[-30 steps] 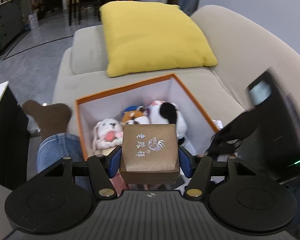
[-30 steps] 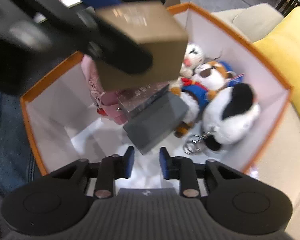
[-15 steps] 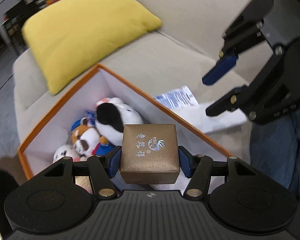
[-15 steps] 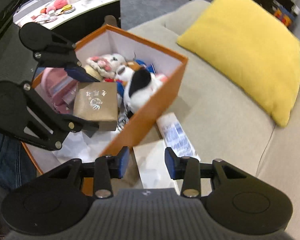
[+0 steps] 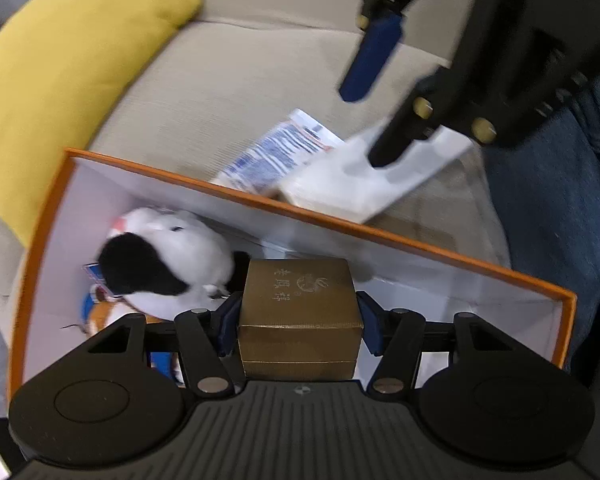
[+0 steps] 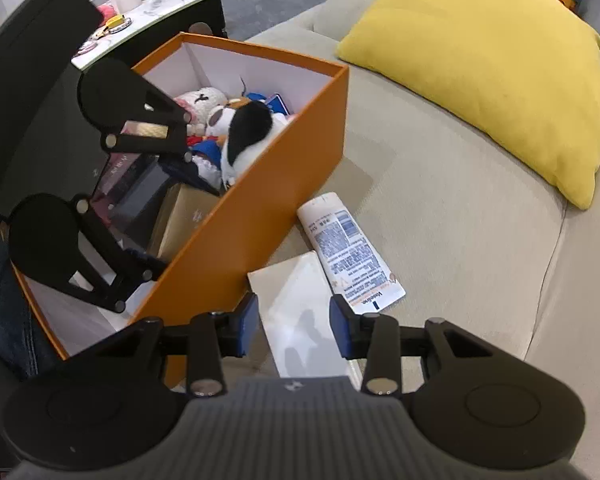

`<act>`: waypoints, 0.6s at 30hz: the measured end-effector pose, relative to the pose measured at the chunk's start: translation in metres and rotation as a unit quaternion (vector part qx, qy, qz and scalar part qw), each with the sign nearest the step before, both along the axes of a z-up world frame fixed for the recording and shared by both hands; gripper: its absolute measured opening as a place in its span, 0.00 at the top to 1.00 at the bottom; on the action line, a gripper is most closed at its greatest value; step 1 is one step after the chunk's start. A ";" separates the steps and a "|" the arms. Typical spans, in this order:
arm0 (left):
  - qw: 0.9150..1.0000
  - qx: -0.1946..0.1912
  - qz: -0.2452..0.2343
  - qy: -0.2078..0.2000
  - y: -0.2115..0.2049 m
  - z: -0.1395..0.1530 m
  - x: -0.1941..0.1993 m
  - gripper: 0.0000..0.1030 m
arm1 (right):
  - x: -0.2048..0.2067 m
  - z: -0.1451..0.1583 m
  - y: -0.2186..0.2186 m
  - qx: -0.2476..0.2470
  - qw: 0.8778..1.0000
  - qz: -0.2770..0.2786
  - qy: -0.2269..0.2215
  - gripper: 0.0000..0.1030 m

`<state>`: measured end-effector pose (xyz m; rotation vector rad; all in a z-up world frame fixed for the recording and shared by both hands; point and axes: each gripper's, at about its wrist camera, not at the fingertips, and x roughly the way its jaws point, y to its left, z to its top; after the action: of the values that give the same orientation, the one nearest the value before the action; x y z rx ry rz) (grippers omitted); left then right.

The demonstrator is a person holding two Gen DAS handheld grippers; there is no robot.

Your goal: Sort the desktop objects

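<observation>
My left gripper (image 5: 298, 320) is shut on a gold-brown gift box (image 5: 300, 304) and holds it inside the orange box (image 5: 420, 246), which lies on the beige sofa. The gold box also shows in the right wrist view (image 6: 186, 220), low in the orange box (image 6: 260, 200). Plush toys (image 5: 164, 256) lie at the box's far end. My right gripper (image 6: 294, 330) is open just above a white flat box (image 6: 304, 316) on the sofa beside the orange box. A white-and-blue tube (image 6: 350, 252) lies next to it.
A yellow cushion (image 6: 488, 56) rests on the sofa (image 6: 440, 200) behind the boxes. A white table (image 6: 140, 12) with small items stands beyond the orange box. A leg in jeans (image 5: 556, 200) is at the right.
My left gripper has lowered the gold box deeper into the orange box. My right gripper has moved out of the box and down over the white flat box on the sofa, opening wider.
</observation>
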<state>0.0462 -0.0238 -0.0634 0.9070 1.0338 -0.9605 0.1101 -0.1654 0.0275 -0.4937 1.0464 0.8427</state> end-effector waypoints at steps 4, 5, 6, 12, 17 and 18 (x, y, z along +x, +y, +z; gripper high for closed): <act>1.000 0.017 -0.009 0.006 -0.004 -0.006 -0.001 0.34 | 0.004 -0.007 0.002 0.001 1.000 -0.004 0.007 0.60; 1.000 0.022 -0.010 0.003 -0.005 -0.009 -0.002 0.34 | 0.004 -0.008 0.002 0.003 1.000 -0.005 0.008 0.60; 1.000 0.026 -0.014 -0.001 -0.006 -0.012 -0.004 0.34 | 0.004 -0.008 0.003 0.006 1.000 -0.006 0.009 0.60; 0.999 0.037 -0.027 -0.012 -0.006 -0.014 -0.014 0.32 | 0.000 -0.007 -0.001 0.006 1.000 -0.007 0.010 0.60; 0.997 0.059 -0.040 -0.034 -0.004 -0.018 -0.019 0.30 | -0.001 -0.007 -0.006 0.009 1.000 -0.015 0.011 0.60; 0.997 0.057 -0.034 -0.036 -0.003 -0.016 -0.018 0.30 | -0.002 -0.007 -0.006 0.010 1.000 -0.015 0.010 0.60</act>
<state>0.0283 -0.0271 -0.0797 1.0700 1.0108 -0.9260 0.1081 -0.1719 0.0208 -0.4523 1.0610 0.8319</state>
